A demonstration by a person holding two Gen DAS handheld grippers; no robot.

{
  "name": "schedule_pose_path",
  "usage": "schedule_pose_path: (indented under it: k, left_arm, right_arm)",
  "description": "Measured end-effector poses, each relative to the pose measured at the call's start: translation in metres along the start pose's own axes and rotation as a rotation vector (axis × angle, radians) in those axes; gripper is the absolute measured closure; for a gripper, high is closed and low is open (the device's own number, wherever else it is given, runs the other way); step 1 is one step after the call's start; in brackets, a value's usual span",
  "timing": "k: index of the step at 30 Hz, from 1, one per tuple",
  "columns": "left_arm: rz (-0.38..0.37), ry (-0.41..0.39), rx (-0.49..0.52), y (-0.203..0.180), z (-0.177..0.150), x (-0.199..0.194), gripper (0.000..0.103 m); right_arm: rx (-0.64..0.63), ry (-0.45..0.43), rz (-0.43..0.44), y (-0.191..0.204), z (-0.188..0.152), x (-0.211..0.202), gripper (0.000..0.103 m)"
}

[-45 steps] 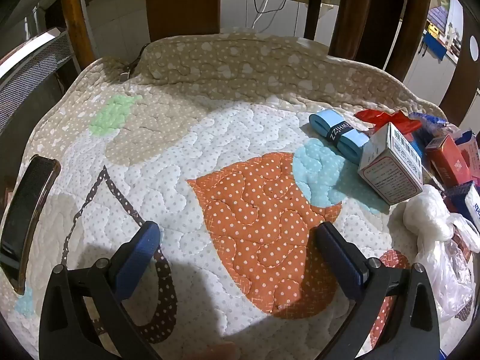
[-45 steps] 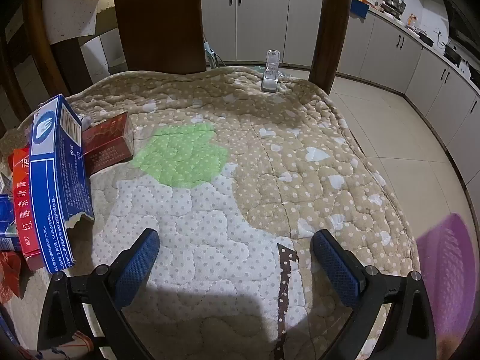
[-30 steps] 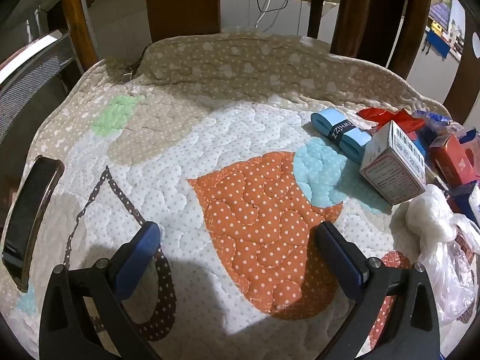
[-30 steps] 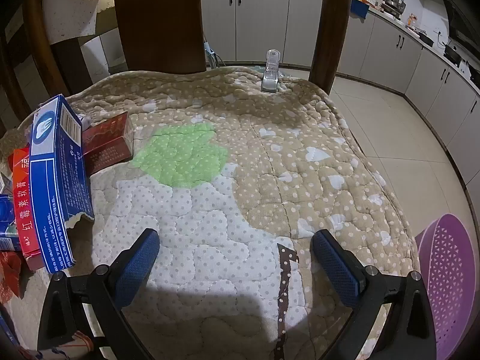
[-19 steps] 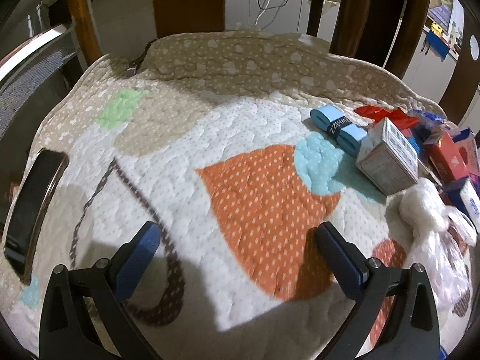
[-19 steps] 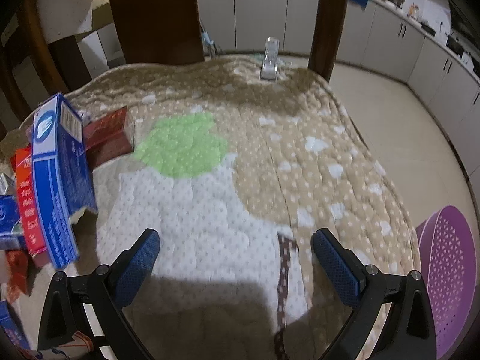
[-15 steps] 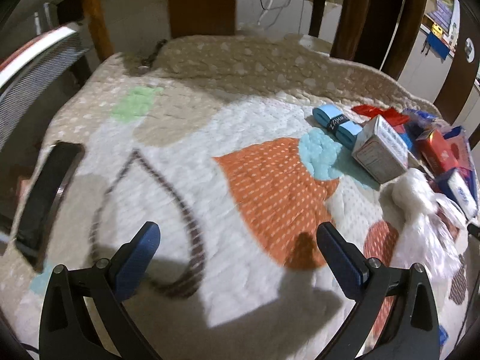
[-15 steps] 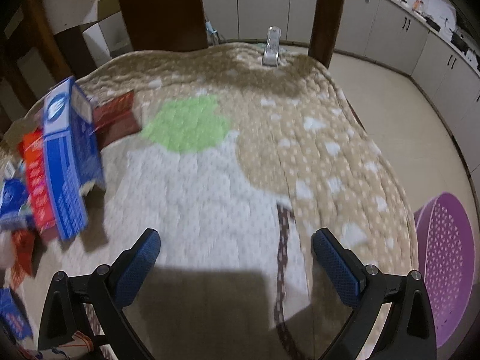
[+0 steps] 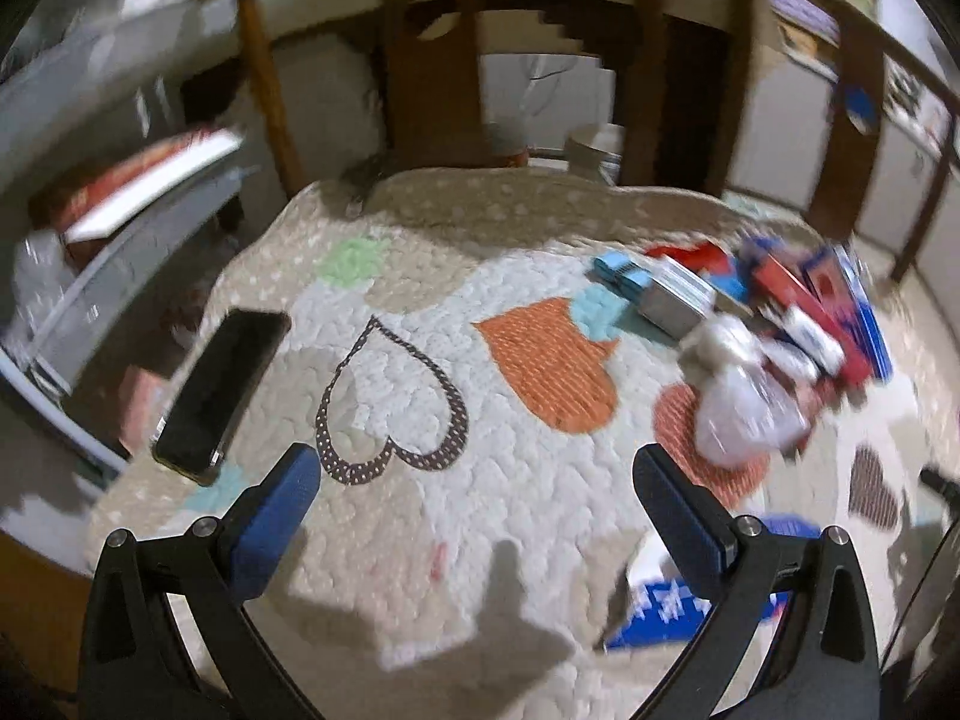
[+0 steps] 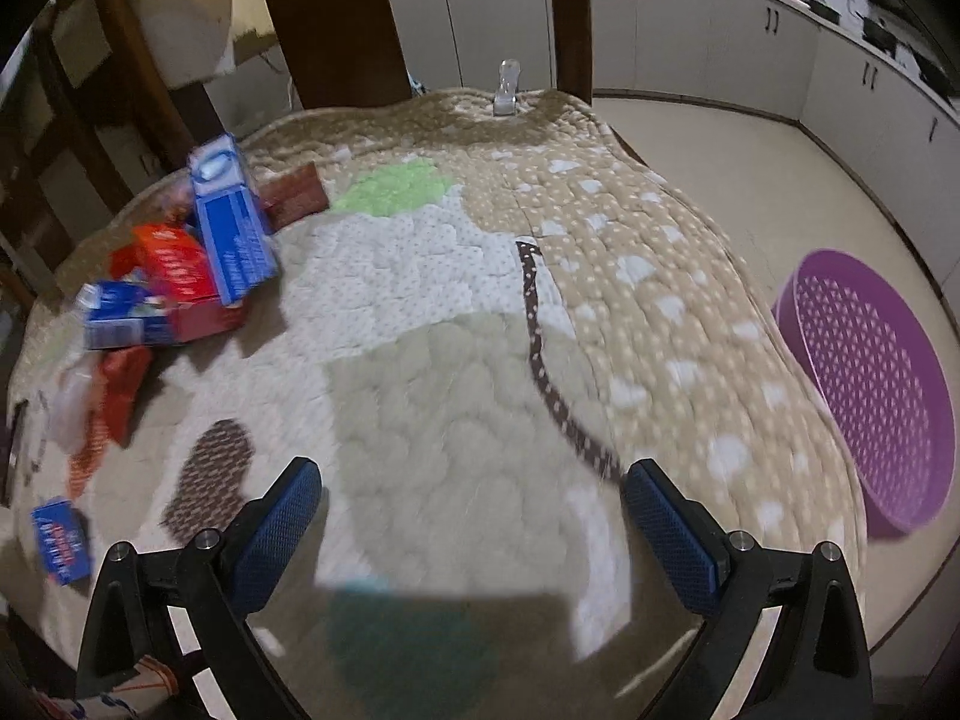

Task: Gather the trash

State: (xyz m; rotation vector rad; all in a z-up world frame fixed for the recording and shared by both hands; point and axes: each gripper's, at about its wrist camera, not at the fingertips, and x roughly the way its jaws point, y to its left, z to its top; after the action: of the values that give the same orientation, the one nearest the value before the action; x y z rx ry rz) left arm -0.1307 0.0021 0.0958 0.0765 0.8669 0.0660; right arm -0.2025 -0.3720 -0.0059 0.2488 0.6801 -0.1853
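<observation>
A heap of trash lies on the quilted table cover (image 9: 432, 396): a white carton (image 9: 675, 297), a light blue roll (image 9: 621, 270), red and blue boxes (image 9: 828, 312), a white plastic bag (image 9: 744, 402). A blue box (image 9: 666, 606) lies near my left gripper's right finger. My left gripper (image 9: 474, 504) is open and empty above the cover. In the right wrist view the heap sits at the left, with a tall blue box (image 10: 231, 228) and red boxes (image 10: 174, 267). My right gripper (image 10: 471, 510) is open and empty.
A black phone (image 9: 222, 387) lies at the table's left edge. A purple perforated basket (image 10: 876, 384) stands on the floor to the right of the table. A small blue box (image 10: 60, 537) lies near the front left. Wooden chair backs (image 10: 336, 18) stand behind.
Both grippers have pulled back and risen, so more of the table shows. The purple basket has come into the right wrist view. Both stay open.
</observation>
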Motion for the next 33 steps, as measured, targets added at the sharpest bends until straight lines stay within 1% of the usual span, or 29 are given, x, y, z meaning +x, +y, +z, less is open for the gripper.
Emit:
schedule_pose_path:
  k: [2, 5, 10, 13, 16, 22, 27, 33]
  left_arm:
    - [0.013, -0.006, 0.038, -0.013, -0.005, -0.011, 0.000]
    - [-0.020, -0.014, 0.062, -0.026, -0.012, -0.027, 0.000]
    - [-0.057, -0.035, 0.097, -0.046, -0.020, -0.053, 0.000]
    - [-0.072, -0.041, 0.102, -0.053, -0.024, -0.068, 0.000]
    - [-0.083, -0.047, 0.101, -0.054, -0.026, -0.080, 0.000]
    - [-0.074, -0.055, 0.105, -0.053, -0.029, -0.097, 0.000]
    - [-0.083, -0.062, 0.101, -0.050, -0.029, -0.108, 0.000]
    - [-0.090, -0.092, 0.115, -0.050, -0.030, -0.122, 0.000]
  right_arm:
    - [0.012, -0.002, 0.023, 0.007, -0.001, -0.006, 0.000]
    - [0.019, -0.031, 0.052, 0.017, -0.008, -0.024, 0.000]
    - [-0.045, -0.117, 0.069, 0.043, -0.014, -0.063, 0.000]
    - [-0.074, -0.159, 0.077, 0.058, -0.012, -0.077, 0.000]
    - [-0.106, -0.199, 0.086, 0.073, -0.009, -0.092, 0.000]
    - [-0.166, -0.270, 0.091, 0.095, -0.012, -0.123, 0.000]
    - [-0.193, -0.307, 0.101, 0.104, -0.014, -0.139, 0.000]
    - [-0.215, -0.339, 0.105, 0.112, -0.016, -0.153, 0.000]
